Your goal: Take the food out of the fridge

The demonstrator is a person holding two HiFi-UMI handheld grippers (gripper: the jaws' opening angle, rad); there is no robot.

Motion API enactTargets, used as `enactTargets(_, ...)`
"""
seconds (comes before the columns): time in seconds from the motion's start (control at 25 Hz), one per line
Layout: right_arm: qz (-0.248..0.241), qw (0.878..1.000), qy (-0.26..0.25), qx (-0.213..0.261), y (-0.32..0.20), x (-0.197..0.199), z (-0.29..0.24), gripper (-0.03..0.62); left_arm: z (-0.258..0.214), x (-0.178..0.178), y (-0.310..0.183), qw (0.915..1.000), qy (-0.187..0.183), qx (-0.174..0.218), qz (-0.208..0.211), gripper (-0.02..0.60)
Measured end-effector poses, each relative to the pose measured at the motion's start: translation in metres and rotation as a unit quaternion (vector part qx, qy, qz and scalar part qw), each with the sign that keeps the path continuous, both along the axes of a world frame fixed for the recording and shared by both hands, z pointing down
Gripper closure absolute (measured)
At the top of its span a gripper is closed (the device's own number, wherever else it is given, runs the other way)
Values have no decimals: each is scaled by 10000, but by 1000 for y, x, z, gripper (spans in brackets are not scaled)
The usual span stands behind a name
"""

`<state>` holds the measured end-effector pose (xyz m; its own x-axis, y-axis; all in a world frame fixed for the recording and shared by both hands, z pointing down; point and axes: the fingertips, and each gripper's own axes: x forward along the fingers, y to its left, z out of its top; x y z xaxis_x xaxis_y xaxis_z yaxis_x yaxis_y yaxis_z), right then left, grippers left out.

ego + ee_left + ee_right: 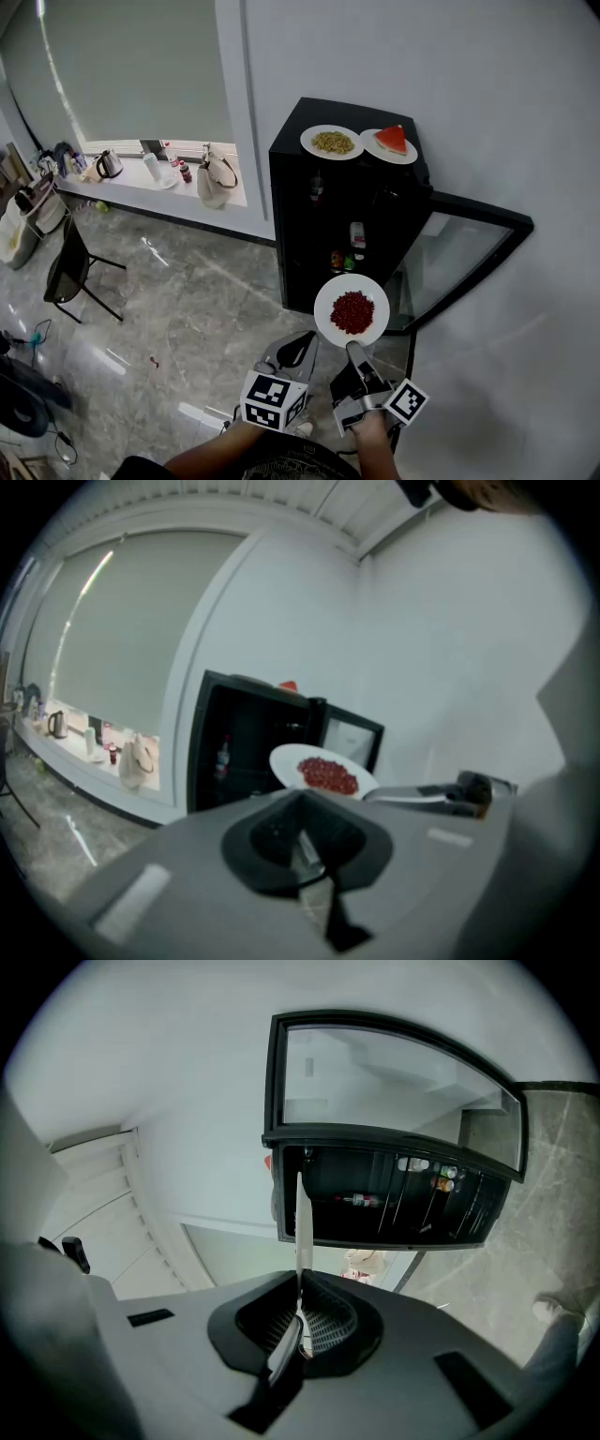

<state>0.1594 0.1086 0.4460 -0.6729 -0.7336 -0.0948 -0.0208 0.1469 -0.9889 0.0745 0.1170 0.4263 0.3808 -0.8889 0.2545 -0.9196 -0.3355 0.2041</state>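
Grey marbled floor (206, 291) and white walls frame a black fridge (309, 216) that stands against the wall, its glass door (459, 262) swung wide open to the right in the head view. Two white plates rest on the fridge top: a plate of yellow-green food (332, 142) to the left and, touching it or just beside it, a plate with a watermelon slice (390, 144). Bottles (357, 234) stand on the shelves inside the cabinet.

The task's thing, a white plate of red food (352, 310), is outside the fridge, held in the air in front of the open cabinet and above the floor. The right claw (354, 349) is clamped on the near rim of this plate; in the right gripper view the plate shows edge-on as a thin white line running up from between the closed jaws, with the open fridge beyond it. The red food lies in a heap at the middle of the plate, face up.

The left claw (302, 345) hangs just beside the right one, to its left and apart from the plate. Its jaws stand together with nothing between them, and its view looks past them to the plate and the fridge.

Along the far wall a window sill carries a kettle (110, 164) and a pale bag (217, 175); a black chair (70, 267) stands on the floor near it.
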Motion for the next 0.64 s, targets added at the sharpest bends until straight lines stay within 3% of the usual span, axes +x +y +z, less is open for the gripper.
enactTargets(0.64,-19,10000,-2,38,1,2,-2,585,-4,6,-2,10000,-19,42,26,584)
